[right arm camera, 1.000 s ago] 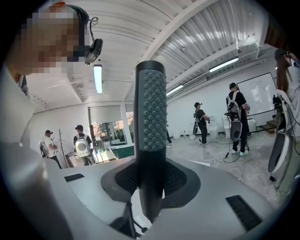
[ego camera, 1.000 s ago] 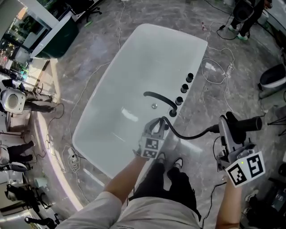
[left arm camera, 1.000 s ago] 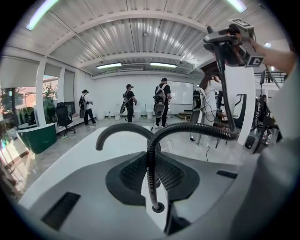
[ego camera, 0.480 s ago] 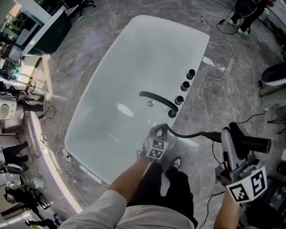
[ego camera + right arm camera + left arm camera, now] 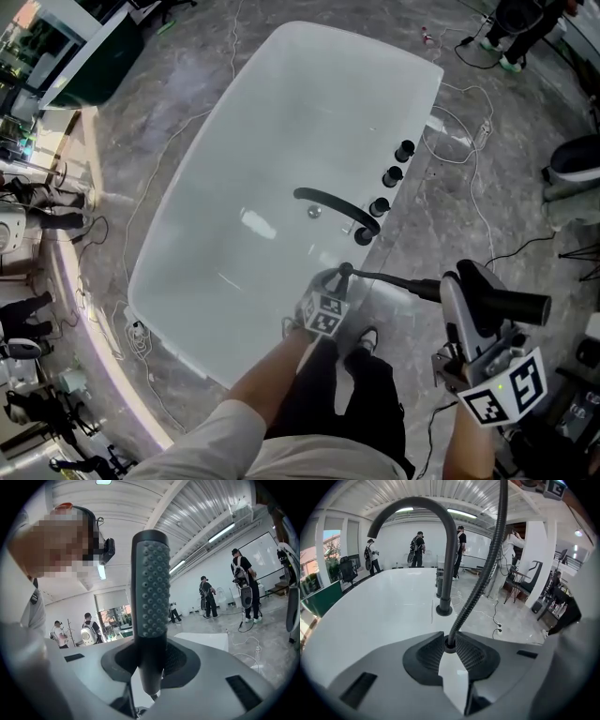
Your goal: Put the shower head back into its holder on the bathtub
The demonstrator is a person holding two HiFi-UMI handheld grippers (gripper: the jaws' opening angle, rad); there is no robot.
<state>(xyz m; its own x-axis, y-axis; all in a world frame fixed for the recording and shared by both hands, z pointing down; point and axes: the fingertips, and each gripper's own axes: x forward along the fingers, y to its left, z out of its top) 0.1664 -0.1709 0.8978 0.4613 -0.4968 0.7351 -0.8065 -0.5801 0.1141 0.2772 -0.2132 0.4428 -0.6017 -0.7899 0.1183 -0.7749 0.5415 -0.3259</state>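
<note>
White bathtub (image 5: 234, 141) fills the upper left of the head view, with black spout (image 5: 337, 208) and knobs along the rim on its right. Black hose (image 5: 394, 279) runs rightward from that rim, pinched at its rim end in left gripper (image 5: 450, 654), jaws narrow. Shower head (image 5: 516, 305) off the tub, over the floor, clamped by its handle in right gripper (image 5: 151, 665). Long axis crosswise, hose end toward the tub. Holder not made out; likely at the rim, leftward of the head. Right hand nearer.

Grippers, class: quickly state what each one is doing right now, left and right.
Left gripper: closed on the hose.
Right gripper: closed on the shower head.
</note>
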